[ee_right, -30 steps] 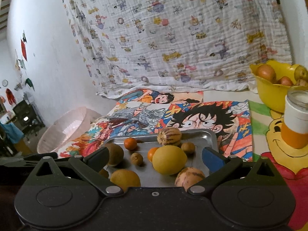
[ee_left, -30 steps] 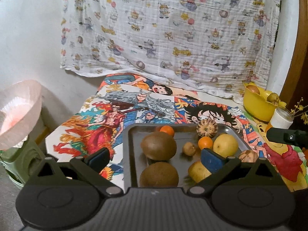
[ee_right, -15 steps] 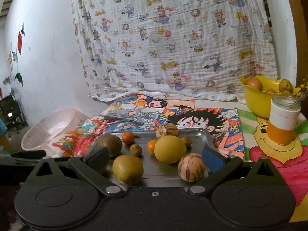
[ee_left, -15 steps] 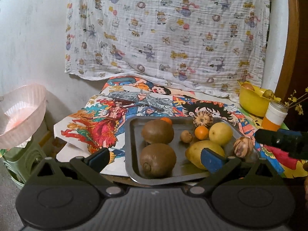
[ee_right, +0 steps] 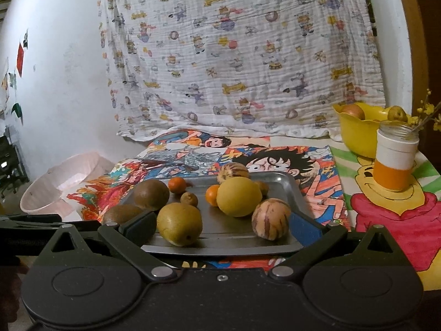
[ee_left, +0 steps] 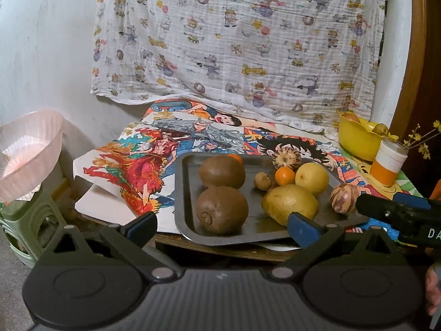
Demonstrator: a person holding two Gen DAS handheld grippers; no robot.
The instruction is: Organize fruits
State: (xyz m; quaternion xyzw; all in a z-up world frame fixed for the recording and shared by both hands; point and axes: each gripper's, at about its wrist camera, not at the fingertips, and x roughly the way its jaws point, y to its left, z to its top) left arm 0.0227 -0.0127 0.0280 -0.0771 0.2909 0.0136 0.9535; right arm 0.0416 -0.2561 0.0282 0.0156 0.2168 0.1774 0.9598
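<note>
A grey metal tray [ee_left: 182, 193] [ee_right: 295, 190] at the table's near edge holds several fruits. Two brown kiwis [ee_left: 222, 209] lie on its left, a yellow-green fruit [ee_left: 289, 204] [ee_right: 179, 223] near the front, a round yellow fruit [ee_left: 311, 178] [ee_right: 238, 195], two striped fruits [ee_right: 270, 218], small oranges [ee_left: 285, 176] and a small brown fruit [ee_left: 262, 180]. My left gripper [ee_left: 223, 226] is open, held back before the tray's front edge, empty. My right gripper [ee_right: 220, 226] is open too, at the tray's near rim. It shows as a dark bar [ee_left: 399, 215] in the left wrist view.
A yellow bowl [ee_left: 358, 140] [ee_right: 355, 135] with fruit stands at the back right, an orange-and-white jar [ee_right: 394, 160] with twigs before it. Left of the table a pink basin [ee_left: 27, 154] rests on a green stool [ee_left: 24, 226]. A printed cloth hangs behind.
Both grippers have drawn back and lower from the tray, so its front edge and the table edge now show. Fingers stayed open; no fruit moved.
</note>
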